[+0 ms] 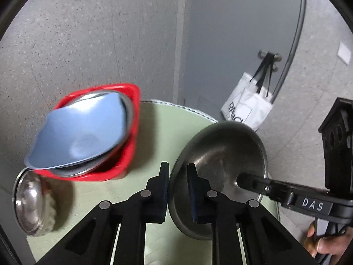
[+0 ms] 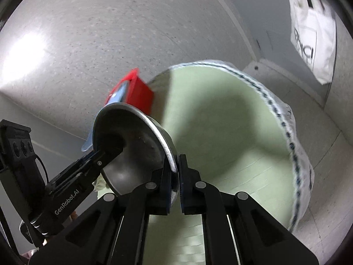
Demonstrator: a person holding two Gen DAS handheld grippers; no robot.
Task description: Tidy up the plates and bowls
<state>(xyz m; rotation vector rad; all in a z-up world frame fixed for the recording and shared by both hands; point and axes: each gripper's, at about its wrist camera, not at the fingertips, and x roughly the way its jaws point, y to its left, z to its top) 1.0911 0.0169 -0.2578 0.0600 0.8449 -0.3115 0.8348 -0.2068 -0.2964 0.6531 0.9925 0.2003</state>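
Both grippers clamp one steel bowl [image 1: 220, 154] above the table's [image 1: 158, 132] near edge: the left gripper [image 1: 177, 190] pinches its left rim, the right gripper [image 2: 177, 176] the opposite rim. Farther back, at the left edge, a red basket [image 1: 132, 132] holds a blue plate [image 1: 83, 132] (over what looks like steel dishes). Another steel bowl [image 1: 28, 201] lies tipped beside it.

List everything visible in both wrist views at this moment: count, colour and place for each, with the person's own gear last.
steel bowl: one, silver, held tilted above the table
red basket: one, red, table's far left
blue plate: one, pale blue, in the basket on a steel dish
steel lid: one, silver, table's left edge
table: one, green cloth
tote bag: one, white, hanging on the door
left gripper: black, shut on the bowl's rim
right gripper: black, shut on the opposite rim
hand: one, lower right
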